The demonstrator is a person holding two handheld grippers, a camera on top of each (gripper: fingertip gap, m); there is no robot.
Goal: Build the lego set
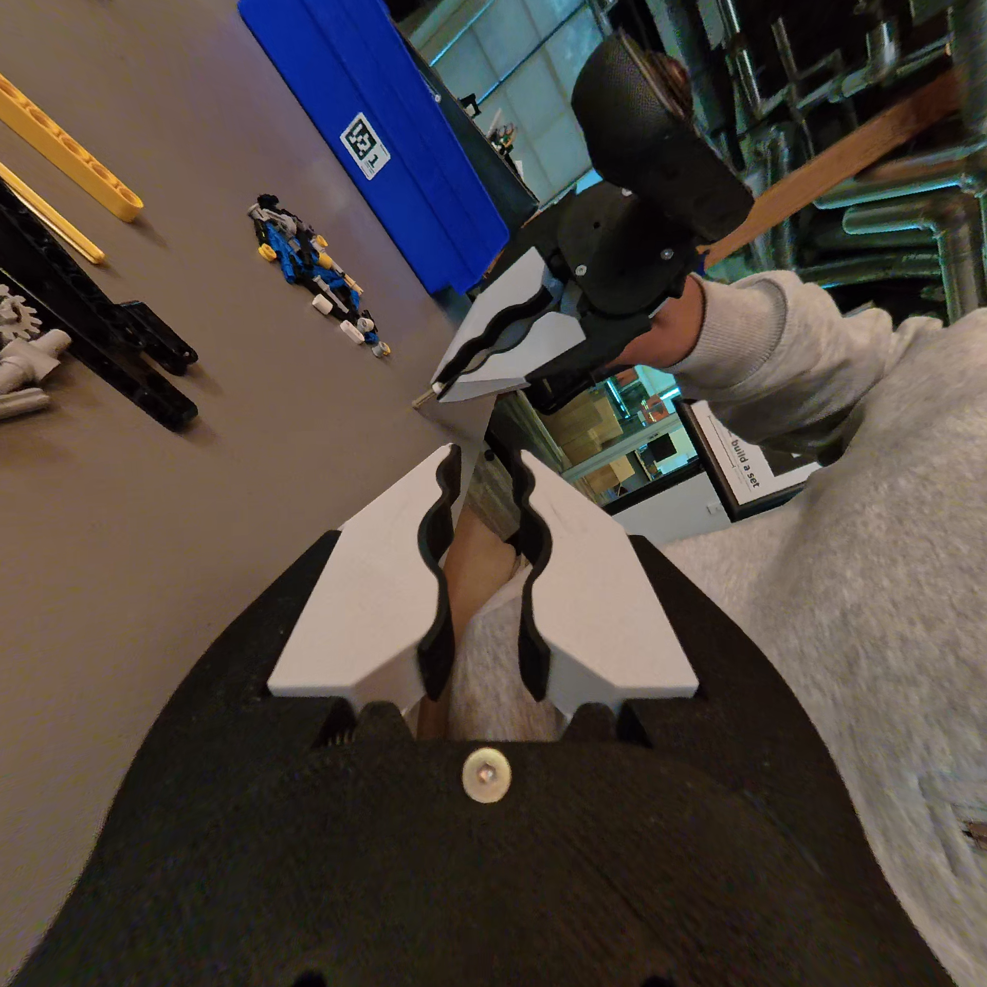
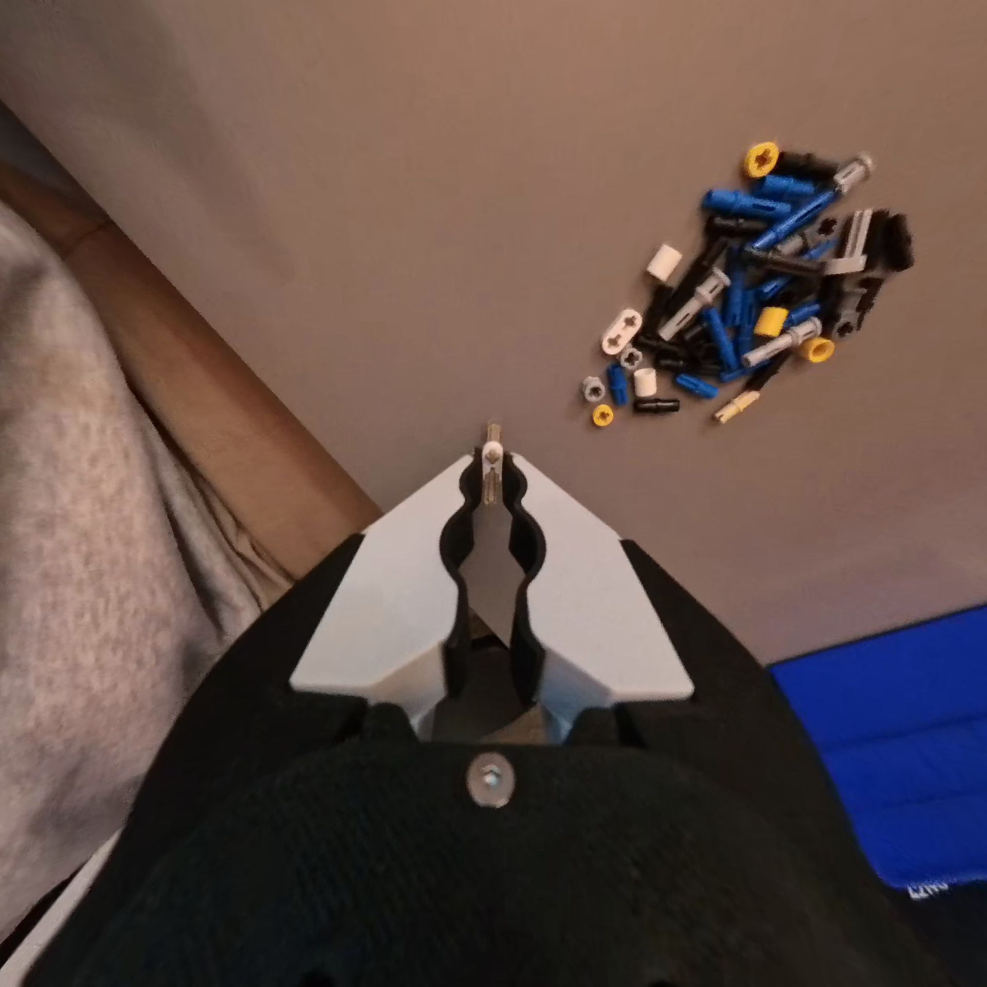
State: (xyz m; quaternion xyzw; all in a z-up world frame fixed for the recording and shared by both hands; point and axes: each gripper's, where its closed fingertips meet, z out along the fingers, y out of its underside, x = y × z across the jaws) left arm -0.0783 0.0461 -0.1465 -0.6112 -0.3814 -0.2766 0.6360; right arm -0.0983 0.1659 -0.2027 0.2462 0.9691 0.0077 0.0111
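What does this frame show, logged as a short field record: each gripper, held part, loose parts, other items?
left gripper: open, empty, off the table edge
right gripper: shut on small white piece on a grey axle
loose parts: pile of small parts in blue, black, grey and yellow on brown table
beams: yellow beams, black frame, grey gear
other: blue bin

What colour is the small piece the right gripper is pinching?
White, on a grey axle, best seen in the right wrist view: small piece, right gripper.
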